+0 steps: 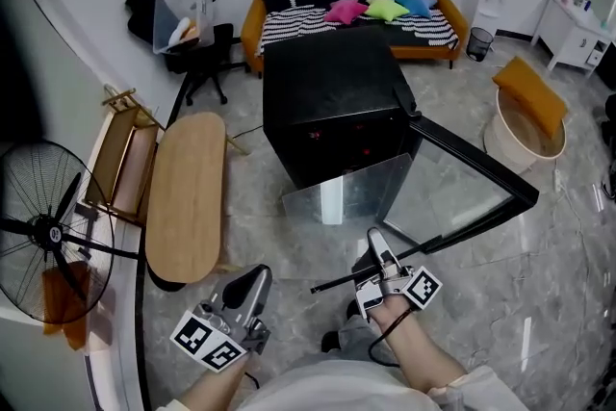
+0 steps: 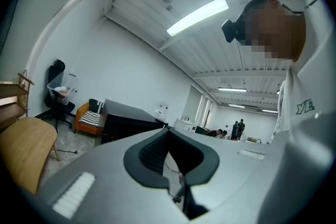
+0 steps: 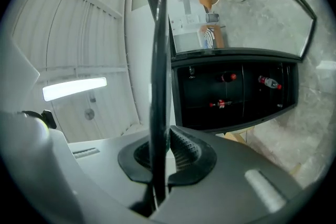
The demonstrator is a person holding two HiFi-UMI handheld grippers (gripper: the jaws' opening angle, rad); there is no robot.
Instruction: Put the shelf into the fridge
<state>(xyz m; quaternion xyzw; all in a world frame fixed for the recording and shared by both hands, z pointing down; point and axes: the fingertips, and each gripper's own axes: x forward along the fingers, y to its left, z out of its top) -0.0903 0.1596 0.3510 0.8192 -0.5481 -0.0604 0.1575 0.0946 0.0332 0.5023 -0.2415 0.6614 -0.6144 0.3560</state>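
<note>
The black fridge [image 1: 332, 96] stands in the middle of the room with its glass door [image 1: 486, 170] swung open to the right. My right gripper [image 1: 377, 241] is shut on the shelf [image 1: 332, 283], a thin glass pane with a dark rim, held low in front of the fridge. In the right gripper view the shelf [image 3: 159, 60] runs edge-on between the jaws of that gripper [image 3: 160, 139], beside the dark fridge opening [image 3: 236, 107]. My left gripper [image 1: 258, 276] hangs at the lower left, apart from the shelf; it [image 2: 169, 134] is shut, holds nothing and points up across the room.
An oval wooden table [image 1: 185, 192] and a standing fan [image 1: 43, 231] are on the left. Behind the fridge are an orange sofa [image 1: 356, 14] and an office chair [image 1: 197, 53]. A white tub [image 1: 525, 125] sits at the right. Bottles [image 3: 265, 81] lie inside the fridge.
</note>
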